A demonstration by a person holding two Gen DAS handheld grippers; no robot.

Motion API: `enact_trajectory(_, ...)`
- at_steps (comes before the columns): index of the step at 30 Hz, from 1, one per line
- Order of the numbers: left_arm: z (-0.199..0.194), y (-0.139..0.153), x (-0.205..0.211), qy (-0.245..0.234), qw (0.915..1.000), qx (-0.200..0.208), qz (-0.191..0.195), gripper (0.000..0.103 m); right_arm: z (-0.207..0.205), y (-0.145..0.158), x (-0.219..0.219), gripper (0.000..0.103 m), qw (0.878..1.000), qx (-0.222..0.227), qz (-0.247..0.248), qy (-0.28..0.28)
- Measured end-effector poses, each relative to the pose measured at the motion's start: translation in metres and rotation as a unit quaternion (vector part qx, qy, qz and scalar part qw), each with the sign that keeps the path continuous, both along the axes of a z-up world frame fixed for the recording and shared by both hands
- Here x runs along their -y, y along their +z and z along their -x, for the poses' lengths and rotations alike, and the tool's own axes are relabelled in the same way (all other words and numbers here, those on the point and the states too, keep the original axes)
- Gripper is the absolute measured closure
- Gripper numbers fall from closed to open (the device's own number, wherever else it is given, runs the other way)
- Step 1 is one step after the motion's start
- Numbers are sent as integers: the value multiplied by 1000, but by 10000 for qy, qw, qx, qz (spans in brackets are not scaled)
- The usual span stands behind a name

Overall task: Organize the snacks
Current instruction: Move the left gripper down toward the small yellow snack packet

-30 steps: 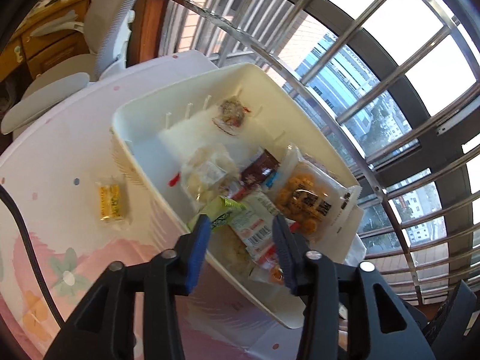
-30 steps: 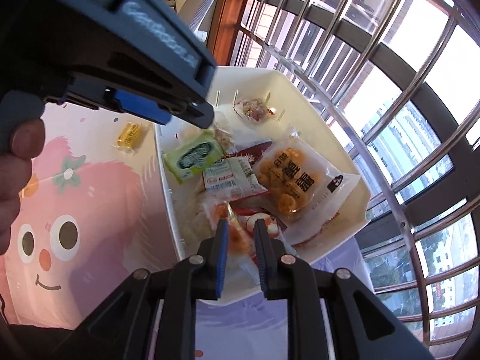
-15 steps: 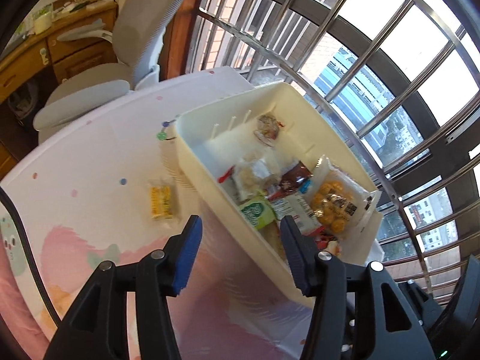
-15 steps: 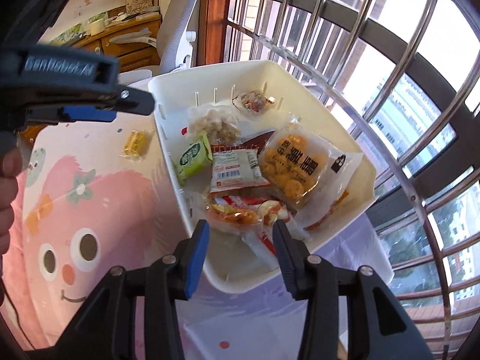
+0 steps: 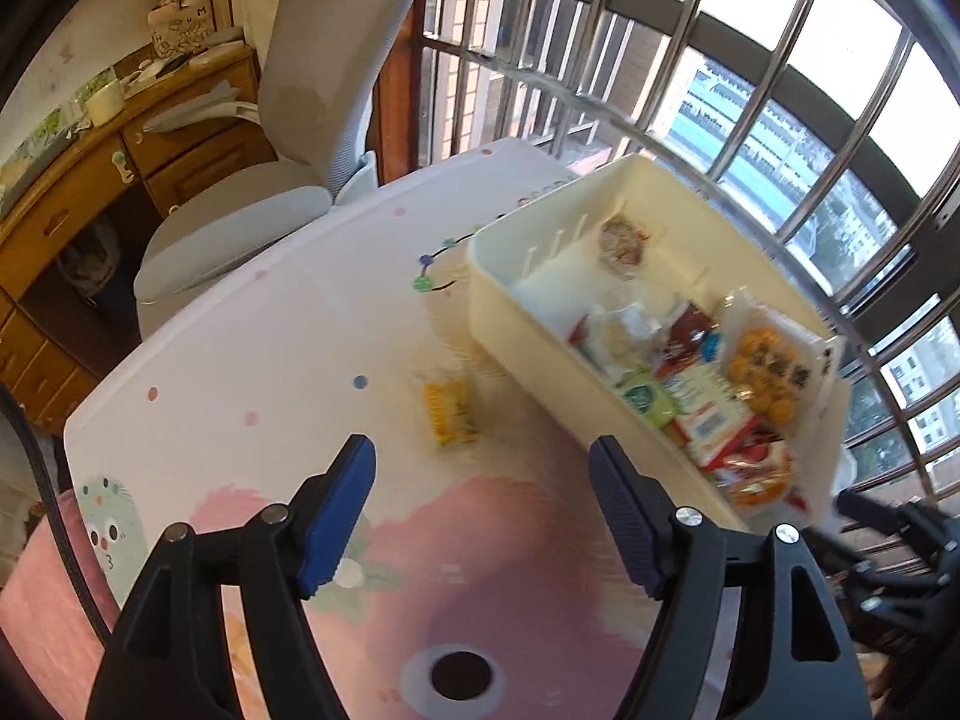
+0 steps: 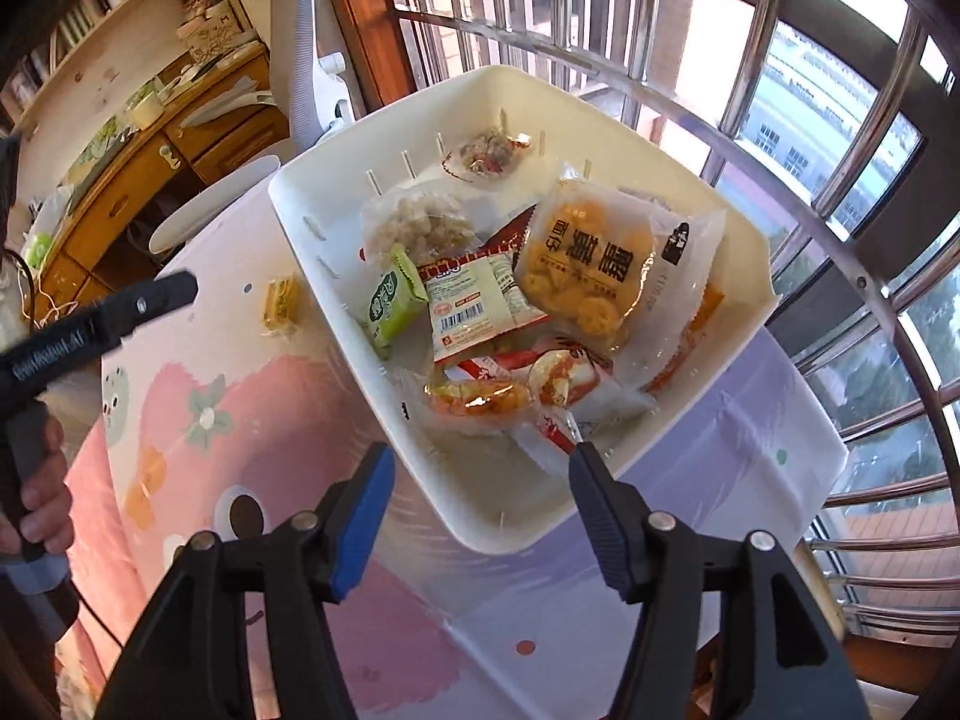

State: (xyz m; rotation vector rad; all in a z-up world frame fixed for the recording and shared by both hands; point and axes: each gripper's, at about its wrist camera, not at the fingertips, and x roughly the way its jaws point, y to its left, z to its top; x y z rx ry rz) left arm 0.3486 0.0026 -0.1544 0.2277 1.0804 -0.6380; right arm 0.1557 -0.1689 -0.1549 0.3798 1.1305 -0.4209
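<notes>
Window bars edge our cartoon-printed worktop (image 5: pixel 288 360). On it we see the white bin (image 6: pixel 600 516) piled with snack packets (image 6: pixel 576 264); one yellow snack (image 5: pixel 447 411) lies just beside it. Our left hand-held gripper (image 5: pixel 480 504) and right hand-held gripper (image 6: pixel 480 504) are both opening, nothing between their jaws.

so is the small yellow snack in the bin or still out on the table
Out. The yellow snack lies on the tablecloth just beside the white bin, outside its wall, apart from the packets inside.
</notes>
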Motion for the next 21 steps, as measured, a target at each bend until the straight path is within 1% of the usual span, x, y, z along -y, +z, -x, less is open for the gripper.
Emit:
enact_trajectory(6, -13, -30, 3, 5, 9996, 54, -268, 29, -8, -2, 14, 28, 9999, -16, -101, -82)
enact_trajectory(11, -21, -56, 16, -10, 9988, 16, -492, 29, -16, -5, 24, 23, 9997, -82, -156, -153)
enact_trajectory(15, -27, -72, 24, 18, 9985, -8, -538, 29, -25, -9, 34, 22, 9994, -219, -228, -132)
enact_trajectory(21, -35, -92, 39, 30, 9979, 111, -645, 29, -40, -9, 44, 22, 9996, -209, -192, 14)
